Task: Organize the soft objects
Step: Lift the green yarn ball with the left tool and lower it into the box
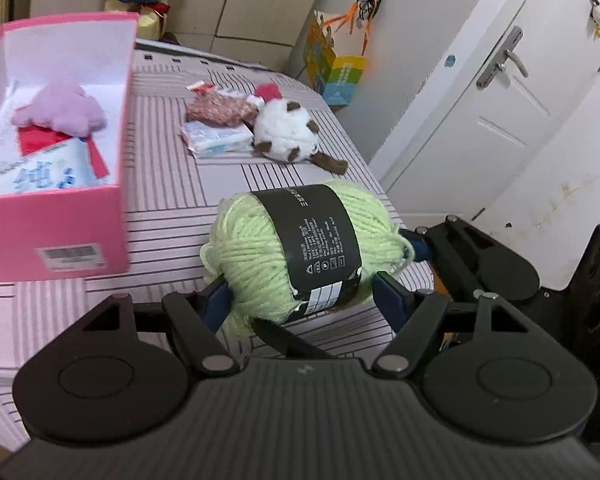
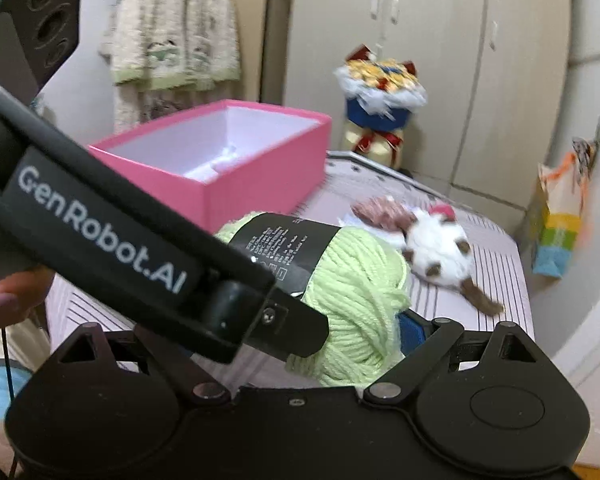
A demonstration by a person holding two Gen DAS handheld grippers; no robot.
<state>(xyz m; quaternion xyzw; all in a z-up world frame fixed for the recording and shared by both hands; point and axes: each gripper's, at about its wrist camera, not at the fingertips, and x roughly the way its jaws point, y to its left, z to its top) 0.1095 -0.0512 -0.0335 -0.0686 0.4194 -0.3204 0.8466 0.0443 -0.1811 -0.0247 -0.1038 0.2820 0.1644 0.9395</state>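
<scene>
Right wrist: left tongs (image 2: 300, 320) block yarn (image 2: 360, 288); box (image 2: 260, 184) apparently behind.

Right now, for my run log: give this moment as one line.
held: green yarn ball | left tongs: clamped on it | right tongs: touching its end | target: pink box | bed: spotted plush waiting

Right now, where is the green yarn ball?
The green yarn ball is held above the striped bed, between both grippers, right of the pink box.
</scene>
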